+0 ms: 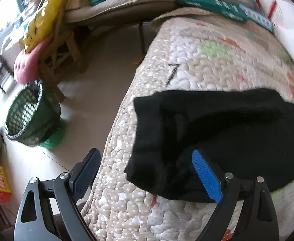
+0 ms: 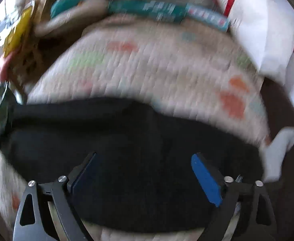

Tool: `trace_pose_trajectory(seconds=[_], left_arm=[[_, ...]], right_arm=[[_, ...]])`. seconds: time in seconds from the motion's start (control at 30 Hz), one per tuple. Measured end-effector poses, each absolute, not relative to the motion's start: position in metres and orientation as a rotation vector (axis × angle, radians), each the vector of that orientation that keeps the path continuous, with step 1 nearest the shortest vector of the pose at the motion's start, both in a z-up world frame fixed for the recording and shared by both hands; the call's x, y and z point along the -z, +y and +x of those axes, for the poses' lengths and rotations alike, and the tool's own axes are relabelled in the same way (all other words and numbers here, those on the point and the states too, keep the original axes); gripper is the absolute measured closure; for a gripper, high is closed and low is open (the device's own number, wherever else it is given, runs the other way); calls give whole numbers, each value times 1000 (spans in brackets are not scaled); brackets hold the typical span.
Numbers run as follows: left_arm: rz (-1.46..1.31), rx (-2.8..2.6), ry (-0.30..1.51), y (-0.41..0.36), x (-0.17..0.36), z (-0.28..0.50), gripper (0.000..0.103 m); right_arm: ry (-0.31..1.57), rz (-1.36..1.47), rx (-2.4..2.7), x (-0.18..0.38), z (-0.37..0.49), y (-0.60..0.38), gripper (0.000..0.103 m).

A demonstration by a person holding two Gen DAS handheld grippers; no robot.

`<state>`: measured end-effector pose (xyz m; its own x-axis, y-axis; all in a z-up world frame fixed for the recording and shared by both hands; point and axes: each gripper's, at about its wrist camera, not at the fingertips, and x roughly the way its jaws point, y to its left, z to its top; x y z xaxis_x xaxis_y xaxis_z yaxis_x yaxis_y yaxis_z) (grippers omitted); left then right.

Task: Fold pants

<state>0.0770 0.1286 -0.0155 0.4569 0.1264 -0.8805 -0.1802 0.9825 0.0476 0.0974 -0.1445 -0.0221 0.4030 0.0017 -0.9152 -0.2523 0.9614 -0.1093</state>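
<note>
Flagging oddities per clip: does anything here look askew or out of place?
Little stands out. The black pants lie bunched, not flat, on the quilt, one end near its edge. Both grippers, left and right, are open above them. The right view is motion-blurred, hiding detail.

Plain black fabric pants are lying on a beige quilted cover that is showing white dots, green and orange patches and a black numeral. Blue ribbed finger pads are standing out against black gripper frames. A dark green mesh basket is showing a pale rim.
</note>
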Motion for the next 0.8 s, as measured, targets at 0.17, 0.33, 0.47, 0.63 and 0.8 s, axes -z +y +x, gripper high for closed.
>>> trace_pose_trajectory(seconds=[0.17,0.33,0.47,0.63,0.8], left_arm=[[-142,-248,1174,156,37,79,8],[-465,-205,1214,206,43,72,6],[-718,-130,1221,232,55,58,6],[-877,-165,1189,250,59,49,7],[-975,-210,1073,273,48,34,7]], right_arm=[[1221,-178,-134,57,65,-152,8],[1237,-109,-121,52,55,-164,8],[1185,-144,-152,36,61,-146,8],[1134,-199,-278,15,86,-91,8],[1123,-274,-470,10,109,-15,8]])
